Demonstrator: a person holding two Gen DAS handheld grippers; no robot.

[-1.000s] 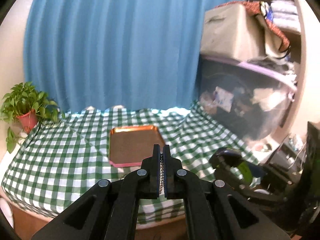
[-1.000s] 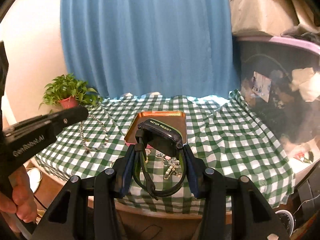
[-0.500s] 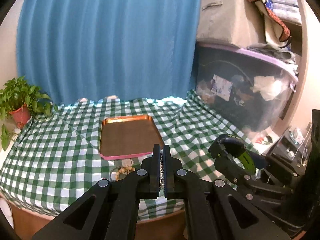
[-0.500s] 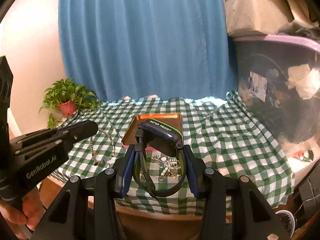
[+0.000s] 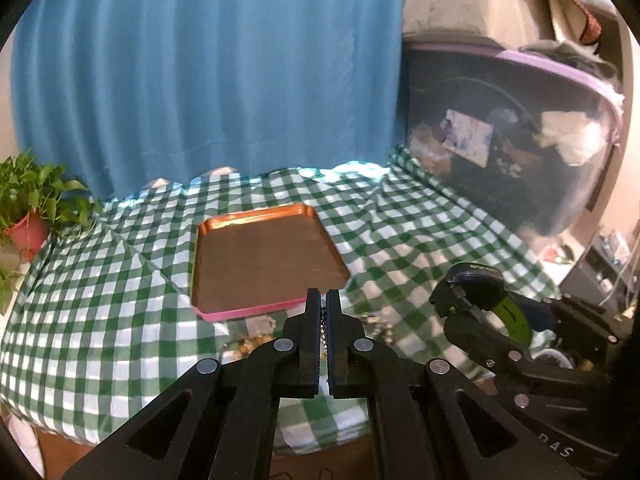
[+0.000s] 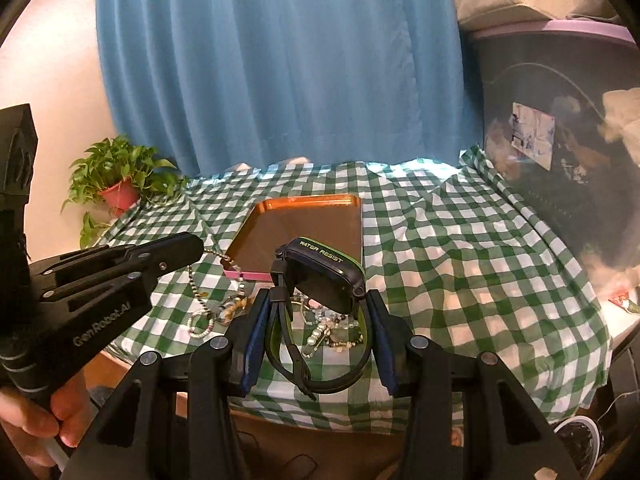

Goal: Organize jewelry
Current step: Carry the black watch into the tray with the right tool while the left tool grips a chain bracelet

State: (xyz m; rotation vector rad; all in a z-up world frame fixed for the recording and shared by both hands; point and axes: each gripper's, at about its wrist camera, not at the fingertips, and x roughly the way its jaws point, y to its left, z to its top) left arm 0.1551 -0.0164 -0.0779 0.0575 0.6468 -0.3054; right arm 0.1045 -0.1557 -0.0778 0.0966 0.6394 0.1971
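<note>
My left gripper (image 5: 323,300) is shut on a beaded chain necklace (image 6: 199,282) that hangs from its tip above the table's near edge. My right gripper (image 6: 318,300) is shut on a black digital watch (image 6: 320,276) with a green-lined strap, held in the air over the front of the table. An empty copper tray (image 5: 264,260) with a pink edge lies mid-table, just beyond both grippers. A pile of bracelets and beads (image 6: 328,328) lies on the cloth in front of the tray. The right gripper with the watch (image 5: 480,296) shows at the right of the left wrist view.
The table has a green checked cloth (image 5: 100,300). A potted plant (image 6: 118,184) stands at the far left. A blue curtain (image 5: 200,80) hangs behind. A dark storage bin (image 5: 500,152) with boxes stands at the right.
Both grippers have moved forward toward the table and tray, still holding the necklace and the watch. The left view has swung right, so the plant sits further left.
</note>
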